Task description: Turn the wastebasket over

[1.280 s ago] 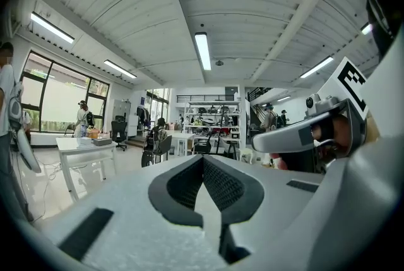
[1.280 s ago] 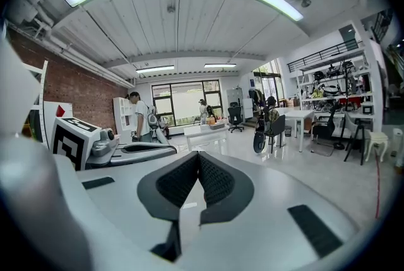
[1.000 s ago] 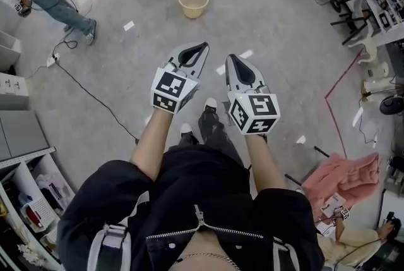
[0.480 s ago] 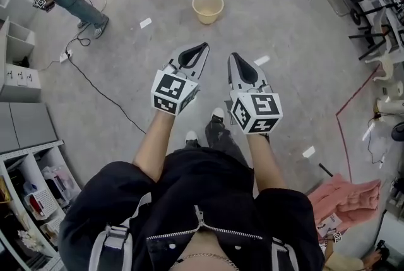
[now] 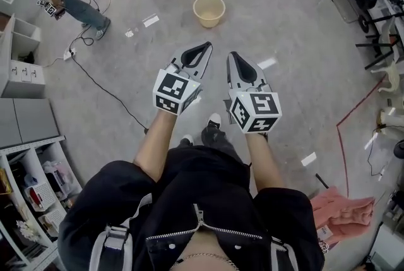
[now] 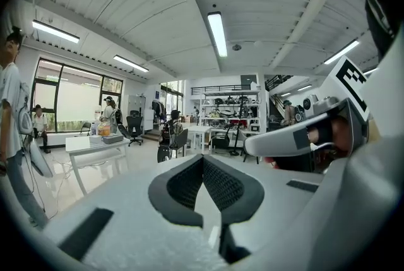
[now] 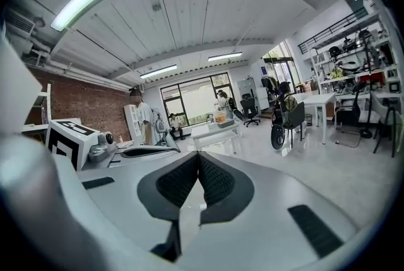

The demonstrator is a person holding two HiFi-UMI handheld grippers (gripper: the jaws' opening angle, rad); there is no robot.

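Floor [image 5: 284, 30] is seen all around. On it, ahead of the person, the yellow wastebasket [image 5: 209, 11] is stood the right way up, with its mouth open to the top. It is not turned over yet. The left gripper [image 5: 203, 47] and right gripper [image 5: 231, 58] are held well apart from it. Their fingers are pressed together and nothing is held in them. The whole job is left to do.

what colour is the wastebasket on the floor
Pale yellow wastebasket, standing open side up; it shows best in the head view.
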